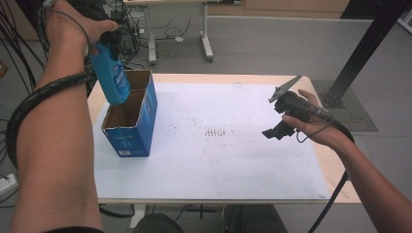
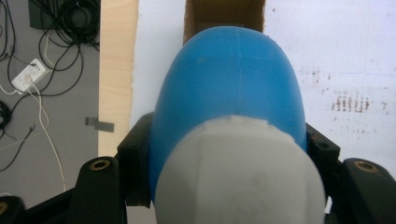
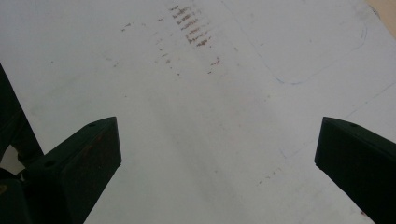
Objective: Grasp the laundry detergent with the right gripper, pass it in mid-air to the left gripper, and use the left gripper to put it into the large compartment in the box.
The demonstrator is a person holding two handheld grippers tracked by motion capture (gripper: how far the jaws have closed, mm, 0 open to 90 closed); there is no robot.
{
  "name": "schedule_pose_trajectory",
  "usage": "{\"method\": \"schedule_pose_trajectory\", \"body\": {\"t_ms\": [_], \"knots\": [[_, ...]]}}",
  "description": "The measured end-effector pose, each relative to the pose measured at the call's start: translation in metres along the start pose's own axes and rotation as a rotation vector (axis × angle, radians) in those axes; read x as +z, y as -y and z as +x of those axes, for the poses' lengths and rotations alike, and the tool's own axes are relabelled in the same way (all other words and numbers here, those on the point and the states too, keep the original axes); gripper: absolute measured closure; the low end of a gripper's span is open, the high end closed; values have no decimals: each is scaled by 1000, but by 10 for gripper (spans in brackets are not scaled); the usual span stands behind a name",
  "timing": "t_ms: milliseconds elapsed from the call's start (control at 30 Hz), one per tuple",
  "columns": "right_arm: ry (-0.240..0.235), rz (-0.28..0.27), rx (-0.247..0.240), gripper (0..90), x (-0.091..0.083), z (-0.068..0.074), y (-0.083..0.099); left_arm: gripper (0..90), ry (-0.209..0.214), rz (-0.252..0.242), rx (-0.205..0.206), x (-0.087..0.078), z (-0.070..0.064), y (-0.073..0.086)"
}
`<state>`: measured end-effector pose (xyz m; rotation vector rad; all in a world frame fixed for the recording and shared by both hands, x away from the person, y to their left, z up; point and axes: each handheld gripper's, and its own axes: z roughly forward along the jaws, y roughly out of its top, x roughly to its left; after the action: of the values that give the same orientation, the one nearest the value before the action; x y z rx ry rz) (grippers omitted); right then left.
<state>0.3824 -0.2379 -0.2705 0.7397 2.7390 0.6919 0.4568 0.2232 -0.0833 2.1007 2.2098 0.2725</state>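
Bottle [image 1: 111, 73], blue with a pale cap, hangs base-down from the left tool [image 1: 106, 40], whose jaws are clamped on its upper body just below the cap; its base has just entered the mouth of the open blue cardboard box [image 1: 131, 127] directly beneath the tool. The step in hand looks like packing the bottle into the box. The next move probably calls for a straight lowering, keeping the base inside the box walls, then parting the jaws once the bottle rests on the bottom. In the left gripper view the bottle's shoulder [image 2: 229, 88] hides most of the box opening [image 2: 224, 14], so the clearance at the near wall is hard to judge; the raised flaps could catch the base. The right tool [image 1: 282, 116] hovers well off to the side over the white sheet [image 1: 218, 160] on the worktop [image 1: 340, 189], jaws spread wide and empty, with rust-coloured smudges [image 3: 191, 28] ahead of it.
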Motion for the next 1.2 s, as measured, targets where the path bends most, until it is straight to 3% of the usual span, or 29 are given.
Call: {"method": "schedule_pose_trajectory", "body": {"t_ms": [800,1200], "knots": [[1,10,-1,3,8,1,3,369,30,48,-5,74,2,7],[7,23,-7,3,12,1,3,369,30,42,6,114,-1,15]]}}
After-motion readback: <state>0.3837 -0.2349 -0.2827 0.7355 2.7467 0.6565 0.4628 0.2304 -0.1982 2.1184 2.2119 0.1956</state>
